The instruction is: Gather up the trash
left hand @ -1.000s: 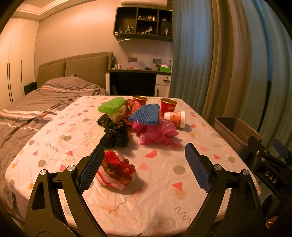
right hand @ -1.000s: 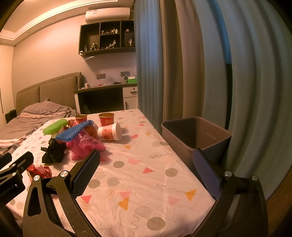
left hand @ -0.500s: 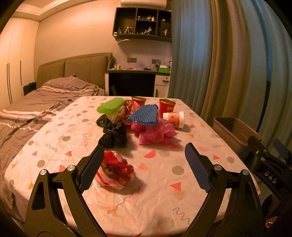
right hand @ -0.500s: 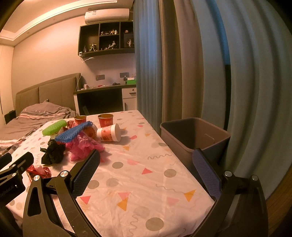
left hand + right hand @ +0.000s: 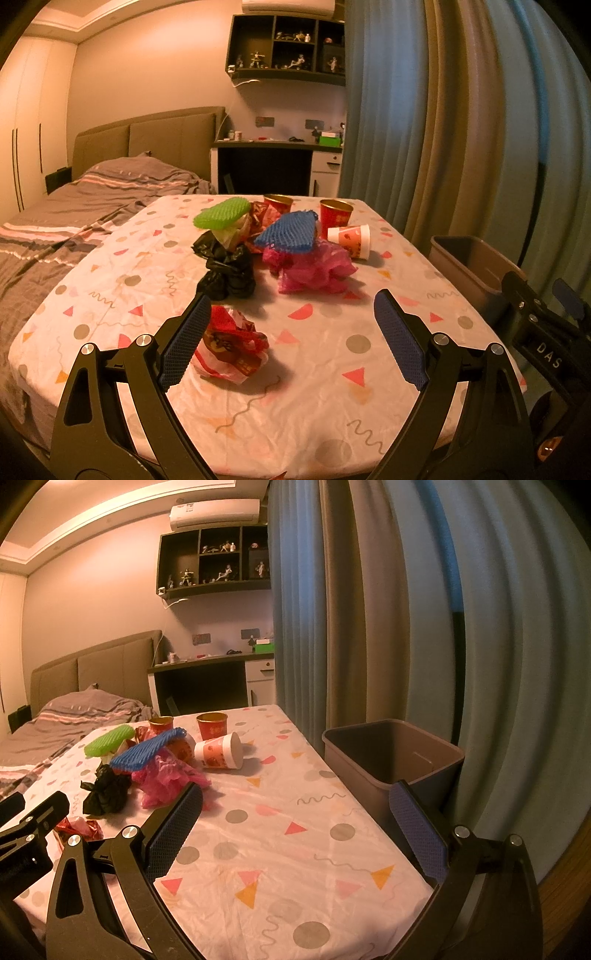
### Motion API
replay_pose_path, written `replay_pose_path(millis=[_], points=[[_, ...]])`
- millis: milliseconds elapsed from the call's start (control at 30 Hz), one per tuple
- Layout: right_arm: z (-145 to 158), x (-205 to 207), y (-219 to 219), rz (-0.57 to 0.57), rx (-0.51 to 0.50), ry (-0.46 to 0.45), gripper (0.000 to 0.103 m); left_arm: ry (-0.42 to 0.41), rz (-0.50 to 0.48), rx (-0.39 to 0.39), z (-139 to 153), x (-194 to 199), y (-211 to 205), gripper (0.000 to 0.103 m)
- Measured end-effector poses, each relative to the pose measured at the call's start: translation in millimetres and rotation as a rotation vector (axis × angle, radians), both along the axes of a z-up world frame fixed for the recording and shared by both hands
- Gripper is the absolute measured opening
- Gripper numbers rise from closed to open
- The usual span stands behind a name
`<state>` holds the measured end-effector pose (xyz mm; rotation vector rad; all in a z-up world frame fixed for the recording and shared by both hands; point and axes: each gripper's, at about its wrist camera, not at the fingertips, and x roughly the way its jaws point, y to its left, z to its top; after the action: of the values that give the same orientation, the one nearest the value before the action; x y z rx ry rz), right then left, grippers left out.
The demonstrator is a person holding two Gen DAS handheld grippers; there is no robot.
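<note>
The left tongs (image 5: 291, 343) are held wide apart above the near end of the surface (image 5: 325, 373), with nothing gripped between them. A crumpled red and white wrapper (image 5: 231, 349) is seen at lower centre-left of the left view, lying on the surface just beside the left pad of those tongs; whether it is touched cannot be told. Further up the frame, a black plastic bag (image 5: 227, 271) and a pink plastic bag (image 5: 314, 267) are seen side by side. A blue foam net (image 5: 290, 232) is laid on top of the pink bag, and a green foam net (image 5: 221, 218) is propped on the heap behind the black bag. Two red paper cups (image 5: 335, 217) are stood upright towards the far edge, and a white and red cup (image 5: 350, 240) is tipped on its side near them.

The right tongs (image 5: 295, 834) are likewise spread apart and empty, held over the near right part of the surface. A grey bin (image 5: 395, 764) is seen at right of centre in the right view, just beside the surface's edge, in front of the curtain (image 5: 424, 609).
</note>
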<state>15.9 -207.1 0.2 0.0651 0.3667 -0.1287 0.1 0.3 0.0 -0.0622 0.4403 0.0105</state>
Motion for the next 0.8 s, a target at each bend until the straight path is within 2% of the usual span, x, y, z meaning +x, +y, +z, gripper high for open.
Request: replay_pose_path(millis=[800], points=[[1.1,-0.7,-3.8,-0.003,0.002,-0.005,0.098,-0.001,0.0,0.0,0.0,-0.2,0.0,0.088]])
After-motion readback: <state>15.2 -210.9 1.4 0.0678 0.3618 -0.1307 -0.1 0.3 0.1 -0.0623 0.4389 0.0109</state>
